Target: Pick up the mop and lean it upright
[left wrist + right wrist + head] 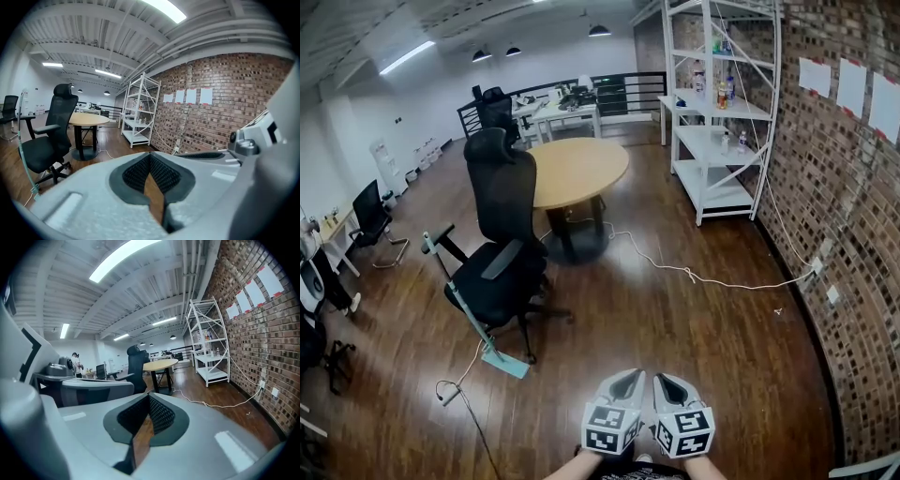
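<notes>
Left gripper point(625, 377) and right gripper point(668, 380) both closed tight on nothing, well apart from the mop point(477, 323), which is propped aslant against the black chair point(502, 211), head on floor; thin cord point(453, 388), seemingly beside that head, may snag on lifting; chair may roll.

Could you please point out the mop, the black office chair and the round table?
mop point(508, 364), head view, on its flat head.
black office chair point(502, 187), head view, on its backrest.
round table point(577, 169), head view, on its wooden top.
</notes>
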The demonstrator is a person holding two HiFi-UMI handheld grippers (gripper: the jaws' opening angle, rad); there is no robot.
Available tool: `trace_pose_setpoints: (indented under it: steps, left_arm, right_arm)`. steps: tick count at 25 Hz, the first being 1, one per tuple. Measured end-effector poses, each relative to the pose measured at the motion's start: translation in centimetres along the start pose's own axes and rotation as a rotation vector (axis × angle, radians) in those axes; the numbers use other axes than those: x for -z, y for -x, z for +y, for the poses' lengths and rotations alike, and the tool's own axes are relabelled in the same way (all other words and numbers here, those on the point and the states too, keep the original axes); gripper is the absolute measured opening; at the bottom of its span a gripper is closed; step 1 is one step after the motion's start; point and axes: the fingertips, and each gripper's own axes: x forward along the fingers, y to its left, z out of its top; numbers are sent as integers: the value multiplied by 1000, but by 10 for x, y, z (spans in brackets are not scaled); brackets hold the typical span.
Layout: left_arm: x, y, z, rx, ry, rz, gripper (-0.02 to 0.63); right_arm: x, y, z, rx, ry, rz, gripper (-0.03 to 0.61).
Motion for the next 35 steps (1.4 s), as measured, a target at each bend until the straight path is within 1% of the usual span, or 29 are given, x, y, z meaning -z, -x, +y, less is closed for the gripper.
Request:
trace_pose_setpoints:
  steps: [3, 10, 16, 19, 22, 25, 31, 35]
  left_arm:
    - [-4, -17, 16, 8, -4, 7, 3]
    - [-26, -60, 59, 20, -5, 4, 3]
    - [-45, -81, 107, -1, 24, -6, 3]
    - [-52, -86, 128, -17, 42, -16, 3]
    - [-60, -84, 159, -59, 62, -30, 3]
    - [-69, -75, 200, -118, 90, -57, 3]
    - [-71, -42, 277, -268, 140, -90, 3]
    - [-73, -6, 314, -377, 181, -114, 3]
  right_arm:
    - [-5, -24, -6, 1, -6, 7, 0]
    - [-33, -85, -21, 10, 8, 0, 0]
    - [-54, -136, -24, 9, 8, 9, 0]
    - [-61, -159, -19, -8, 24, 22, 0]
    - [-70, -184, 0, -50, 62, 34, 0]
    - [-83, -216, 30, -111, 107, 33, 0]
    - [-94, -269, 104, -282, 193, 48, 0]
    - [-97, -283, 155, -399, 236, 63, 0]
